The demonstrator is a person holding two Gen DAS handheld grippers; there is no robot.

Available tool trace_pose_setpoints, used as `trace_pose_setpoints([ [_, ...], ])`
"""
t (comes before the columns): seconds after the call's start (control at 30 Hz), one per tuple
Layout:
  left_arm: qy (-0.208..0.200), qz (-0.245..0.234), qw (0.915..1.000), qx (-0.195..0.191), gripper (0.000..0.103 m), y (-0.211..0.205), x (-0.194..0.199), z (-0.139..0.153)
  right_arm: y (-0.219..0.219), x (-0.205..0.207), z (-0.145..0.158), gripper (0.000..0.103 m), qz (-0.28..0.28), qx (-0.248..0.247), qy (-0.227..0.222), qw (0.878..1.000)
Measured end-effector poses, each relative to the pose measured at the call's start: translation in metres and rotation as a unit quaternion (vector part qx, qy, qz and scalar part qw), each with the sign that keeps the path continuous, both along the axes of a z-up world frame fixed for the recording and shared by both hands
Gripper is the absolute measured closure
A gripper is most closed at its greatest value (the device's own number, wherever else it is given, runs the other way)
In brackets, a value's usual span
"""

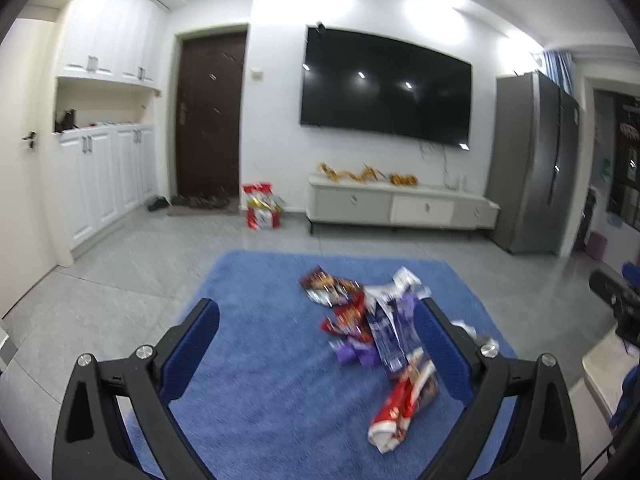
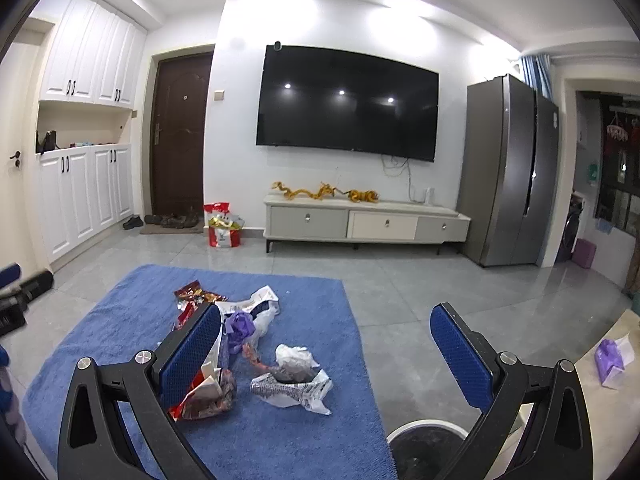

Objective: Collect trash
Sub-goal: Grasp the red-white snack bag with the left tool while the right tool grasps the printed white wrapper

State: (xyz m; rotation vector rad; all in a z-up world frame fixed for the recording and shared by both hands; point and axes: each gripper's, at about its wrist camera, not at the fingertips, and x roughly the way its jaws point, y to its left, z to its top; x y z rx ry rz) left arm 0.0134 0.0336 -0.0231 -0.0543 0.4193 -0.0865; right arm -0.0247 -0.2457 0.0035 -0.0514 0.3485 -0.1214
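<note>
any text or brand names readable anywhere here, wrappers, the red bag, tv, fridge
No text can be read in either view.
Red snack wrappers on the blue rug: printing shows, too blurred to read.
White printed wrapper: rows of small dark print, too small to read.
Red and white bag by the door: pale markings, illegible.
TV: screen dark, no logo legible.
Fridge: small label near the top, unreadable.
Both grippers are open and empty.

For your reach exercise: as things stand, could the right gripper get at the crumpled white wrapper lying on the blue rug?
Probably yes. The right gripper is open above the blue rug, and the crumpled white wrapper lies between its fingers in view, uncovered, with nothing above it. Other wrappers lie close beside it.
</note>
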Motion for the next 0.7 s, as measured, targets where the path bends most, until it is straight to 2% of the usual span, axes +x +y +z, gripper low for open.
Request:
trace_pose_setpoints([
  [0.17,0.051,-0.051,0.9973,0.012,0.005,-0.023,0.016,-0.033,-0.015,0.014,-0.02,0.0,0.009,0.026,0.029,0.999],
  [0.47,0.149,-0.111,0.9822,0.029,0.005,-0.054,0.056,-0.097,-0.041,0.047,-0.07,0.005,0.014,0.066,0.099,0.993],
  [0.7,0.189,-0.133,0.9728,0.019,0.006,-0.069,0.084,-0.121,-0.047,0.068,-0.101,0.007,0.017,0.085,0.139,0.986],
])
